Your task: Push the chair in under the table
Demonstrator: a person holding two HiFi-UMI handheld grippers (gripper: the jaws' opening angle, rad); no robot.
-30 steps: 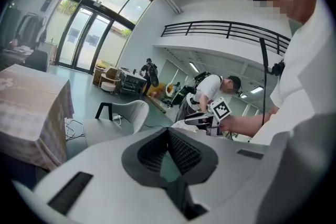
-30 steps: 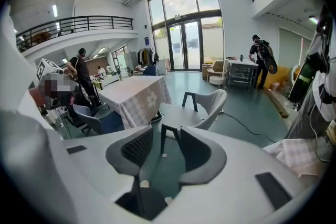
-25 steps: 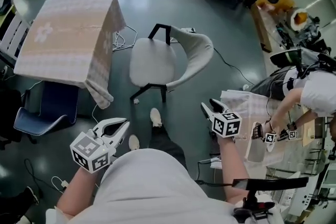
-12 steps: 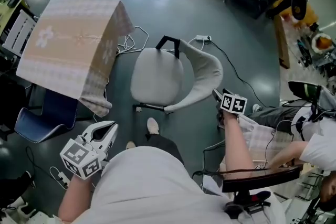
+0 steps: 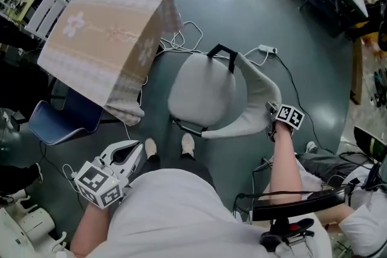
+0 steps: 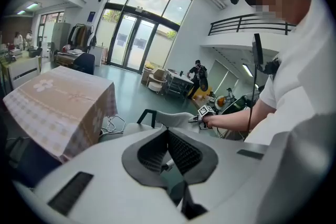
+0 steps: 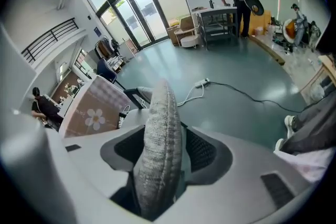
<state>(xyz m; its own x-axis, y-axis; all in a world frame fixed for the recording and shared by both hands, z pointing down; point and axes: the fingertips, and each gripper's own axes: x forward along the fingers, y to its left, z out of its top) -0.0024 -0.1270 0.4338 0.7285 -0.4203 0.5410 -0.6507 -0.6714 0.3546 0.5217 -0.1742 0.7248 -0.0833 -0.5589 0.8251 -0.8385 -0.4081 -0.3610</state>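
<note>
**Right gripper at the chair back, push yet to come**

Head view: right gripper [image 5: 270, 108] meets the curved backrest [image 5: 257, 99] of the grey chair [image 5: 202, 90]. That chair stands out beside the corner of the cloth-covered table [image 5: 103, 33], none of it underneath. Left gripper [image 5: 134, 149] hangs low at the person's side.

Left gripper view: jaws together, nothing between them.

Right gripper view: jaws opening wide, the backrest's edge standing between the pads [image 7: 202, 148], not pinched.

My read: the approach is done, and the whole push towards the table is left.
</note>
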